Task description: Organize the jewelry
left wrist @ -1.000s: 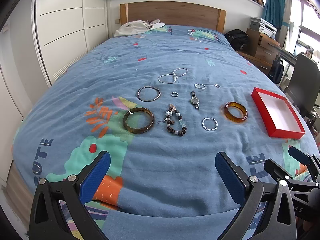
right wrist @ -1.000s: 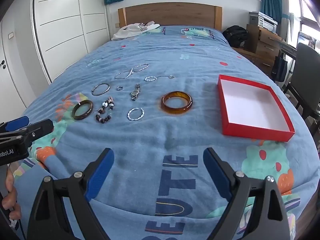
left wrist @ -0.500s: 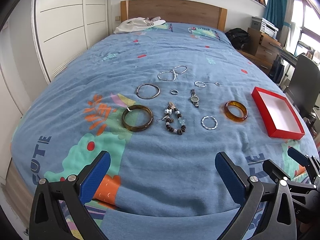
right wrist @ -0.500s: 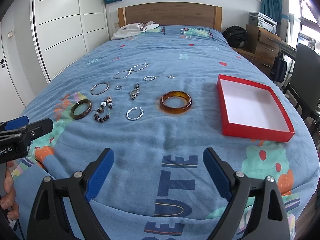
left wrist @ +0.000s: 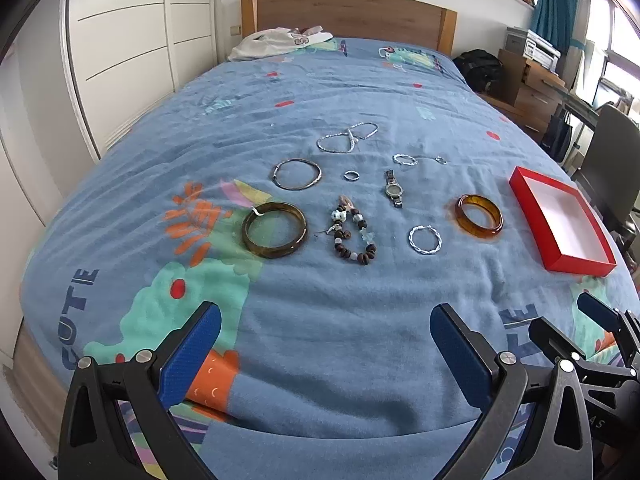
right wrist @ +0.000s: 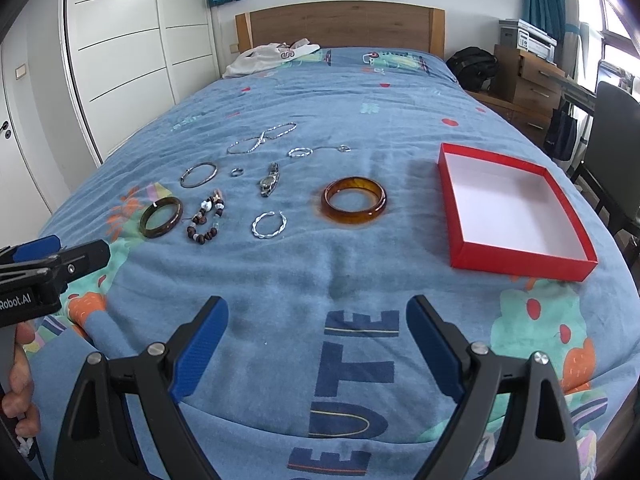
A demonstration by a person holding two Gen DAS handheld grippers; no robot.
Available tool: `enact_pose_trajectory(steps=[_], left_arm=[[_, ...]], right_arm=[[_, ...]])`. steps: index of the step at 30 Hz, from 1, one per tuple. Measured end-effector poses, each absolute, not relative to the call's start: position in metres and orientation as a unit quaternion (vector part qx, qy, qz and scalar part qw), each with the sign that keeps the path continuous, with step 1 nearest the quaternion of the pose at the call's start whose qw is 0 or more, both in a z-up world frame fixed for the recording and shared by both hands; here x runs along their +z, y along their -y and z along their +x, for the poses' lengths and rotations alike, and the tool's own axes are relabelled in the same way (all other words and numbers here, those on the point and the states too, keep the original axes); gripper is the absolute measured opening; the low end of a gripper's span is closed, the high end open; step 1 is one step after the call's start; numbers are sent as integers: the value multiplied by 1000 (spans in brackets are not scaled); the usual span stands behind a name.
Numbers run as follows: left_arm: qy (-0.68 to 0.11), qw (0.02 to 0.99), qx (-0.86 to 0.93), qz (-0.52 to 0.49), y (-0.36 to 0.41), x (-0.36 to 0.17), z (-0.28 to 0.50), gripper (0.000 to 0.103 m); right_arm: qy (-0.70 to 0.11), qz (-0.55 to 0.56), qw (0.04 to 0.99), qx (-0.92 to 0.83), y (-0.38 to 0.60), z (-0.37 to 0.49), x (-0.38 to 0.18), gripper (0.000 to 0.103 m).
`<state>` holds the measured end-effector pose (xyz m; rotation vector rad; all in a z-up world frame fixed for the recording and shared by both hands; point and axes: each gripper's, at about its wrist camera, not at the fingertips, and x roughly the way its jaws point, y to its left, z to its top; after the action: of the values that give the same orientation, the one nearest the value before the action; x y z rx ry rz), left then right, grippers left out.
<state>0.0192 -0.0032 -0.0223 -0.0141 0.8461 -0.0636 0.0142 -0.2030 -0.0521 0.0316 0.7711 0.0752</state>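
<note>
jewelry is laid out mid-bed on the blue blanket (left wrist: 360,320): amber bangle (right wrist: 354,200) nearest the empty red box (right wrist: 516,254), dark bangle (left wrist: 275,229) leftmost. left tool (left wrist: 326,344) and right tool (right wrist: 316,338) are held wide open, nothing gripped.

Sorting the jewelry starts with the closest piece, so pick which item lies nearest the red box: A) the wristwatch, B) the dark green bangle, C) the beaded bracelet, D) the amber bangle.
D: the amber bangle lies on the blanket just left of the red box, while the other pieces sit farther left.
</note>
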Motion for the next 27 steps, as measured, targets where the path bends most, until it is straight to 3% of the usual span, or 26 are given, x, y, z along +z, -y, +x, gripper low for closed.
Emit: enact_pose_trajectory(steps=[27], left_arm=[[-424, 905, -17, 4, -20, -28, 51, 102]], right_arm=[[-388, 34, 919, 61, 207, 55, -46, 90]])
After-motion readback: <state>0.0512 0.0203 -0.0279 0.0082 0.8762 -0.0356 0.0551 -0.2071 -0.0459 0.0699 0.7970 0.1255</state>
